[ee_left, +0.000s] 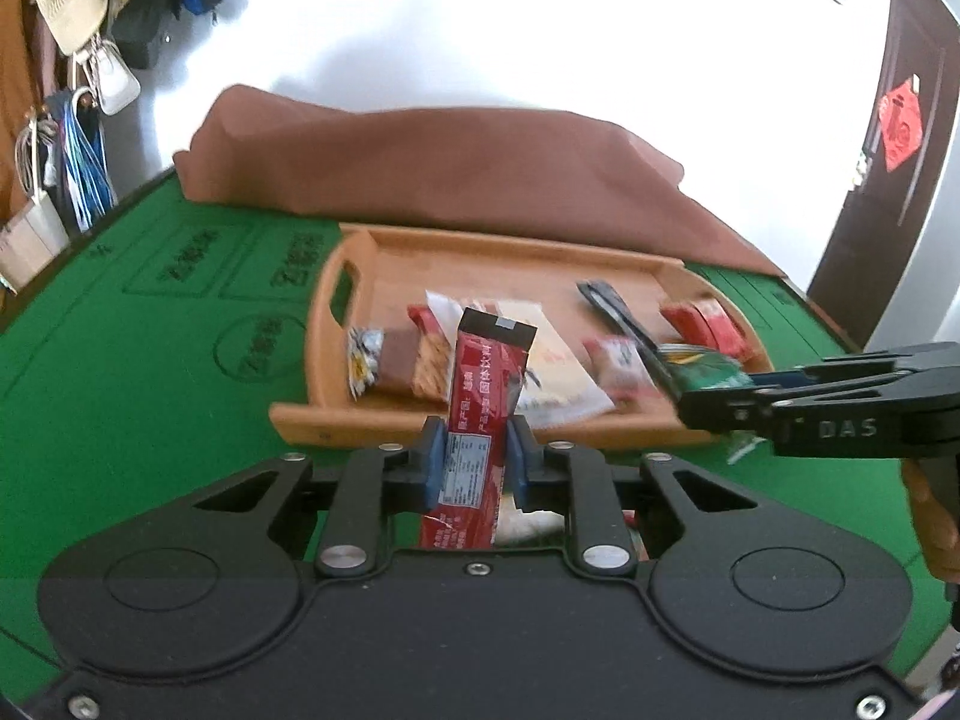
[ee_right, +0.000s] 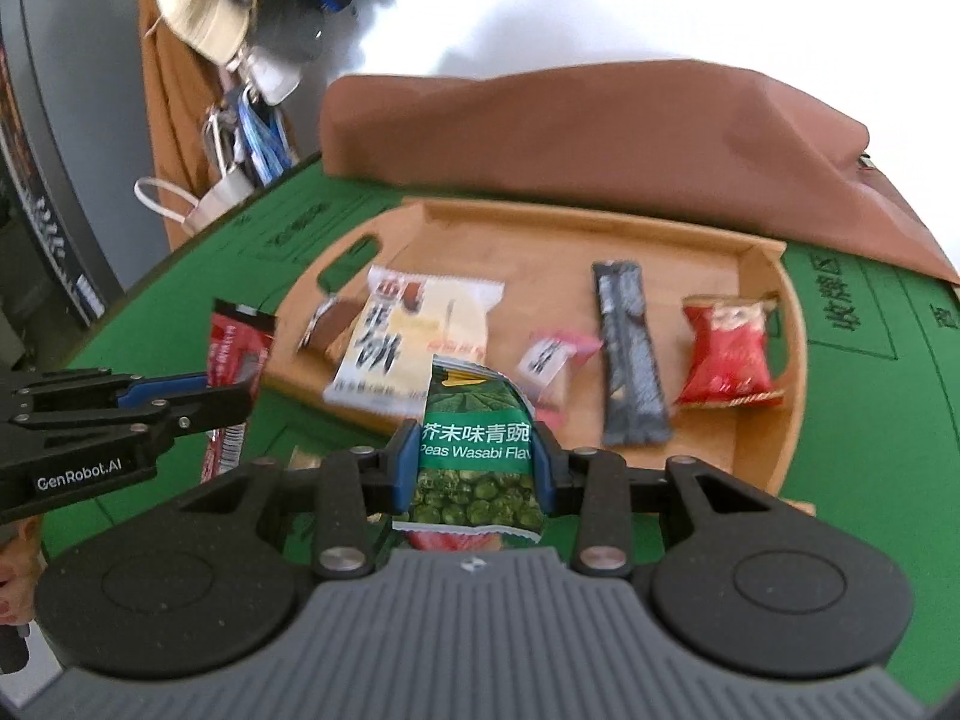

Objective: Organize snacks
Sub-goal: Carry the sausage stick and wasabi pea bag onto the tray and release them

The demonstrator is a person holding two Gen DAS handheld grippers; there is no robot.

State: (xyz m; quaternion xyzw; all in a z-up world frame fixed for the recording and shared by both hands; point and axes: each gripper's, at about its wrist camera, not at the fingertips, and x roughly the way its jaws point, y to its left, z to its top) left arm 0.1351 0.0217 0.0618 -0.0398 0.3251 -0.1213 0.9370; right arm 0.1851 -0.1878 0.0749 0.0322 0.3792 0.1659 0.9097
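My left gripper [ee_left: 477, 456] is shut on a long red snack stick pack [ee_left: 483, 396], held upright just in front of the wooden tray [ee_left: 324, 312]. My right gripper [ee_right: 474, 462] is shut on a green wasabi peas packet [ee_right: 474, 450], held above the tray's near edge [ee_right: 756, 462]. The tray holds a white cracker pack [ee_right: 408, 342], a brown bar [ee_right: 333, 324], a small pink candy [ee_right: 549, 360], a dark stick pack [ee_right: 630, 354] and a red packet [ee_right: 726, 354]. The right gripper [ee_left: 714, 396] shows in the left wrist view, the left gripper [ee_right: 240, 390] in the right wrist view.
The tray lies on a green felt table [ee_left: 120, 330]. A brown cloth bag [ee_left: 450, 162] lies behind the tray. Bags and cables hang at the far left [ee_left: 78, 60]. A dark door [ee_left: 888, 138] stands at the right. More packets lie under the right gripper [ee_right: 300, 459].
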